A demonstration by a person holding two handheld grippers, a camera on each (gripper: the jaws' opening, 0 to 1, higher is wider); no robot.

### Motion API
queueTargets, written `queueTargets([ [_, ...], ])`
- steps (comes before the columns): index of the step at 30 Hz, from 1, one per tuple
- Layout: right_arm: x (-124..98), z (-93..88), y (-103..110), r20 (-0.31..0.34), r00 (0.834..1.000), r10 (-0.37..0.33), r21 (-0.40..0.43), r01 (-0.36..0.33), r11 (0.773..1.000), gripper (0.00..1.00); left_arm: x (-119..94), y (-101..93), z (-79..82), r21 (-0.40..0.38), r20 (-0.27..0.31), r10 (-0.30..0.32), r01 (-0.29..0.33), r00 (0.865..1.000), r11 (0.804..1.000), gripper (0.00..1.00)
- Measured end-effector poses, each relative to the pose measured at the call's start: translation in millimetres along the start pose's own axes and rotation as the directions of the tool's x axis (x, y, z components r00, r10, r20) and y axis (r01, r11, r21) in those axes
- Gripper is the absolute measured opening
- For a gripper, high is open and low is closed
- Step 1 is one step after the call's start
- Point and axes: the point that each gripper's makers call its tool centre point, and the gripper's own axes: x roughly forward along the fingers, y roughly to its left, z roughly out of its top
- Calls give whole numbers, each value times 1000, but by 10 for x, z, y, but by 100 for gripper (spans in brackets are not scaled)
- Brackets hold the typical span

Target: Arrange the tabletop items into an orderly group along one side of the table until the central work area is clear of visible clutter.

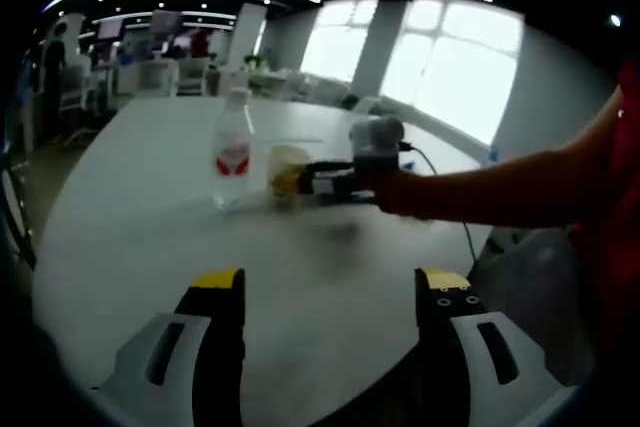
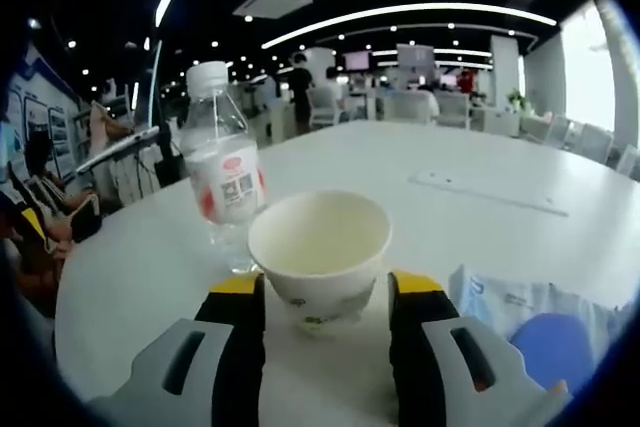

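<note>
The right gripper (image 2: 325, 292) is clamped on an empty paper cup (image 2: 320, 247) just beside a capped water bottle (image 2: 222, 167); left gripper (image 1: 330, 292) hovers apart over the tabletop (image 1: 150, 237)

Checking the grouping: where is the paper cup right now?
In the right gripper view, the cup sits between the right gripper jaws, just in front of the bottle.

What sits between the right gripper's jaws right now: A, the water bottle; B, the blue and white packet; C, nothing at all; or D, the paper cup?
D: in the right gripper view the paper cup stands between the yellow-tipped jaws of the right gripper, with the water bottle behind it and the blue and white packet off to one side.
</note>
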Motion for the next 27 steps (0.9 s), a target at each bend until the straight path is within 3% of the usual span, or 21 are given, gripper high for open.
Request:
queueTargets([
  [27,-466,78,-35,45,999,-27,-1,27,1000,50,-3,-24,-21,27,-14,-7,7,1000,1000,66],
])
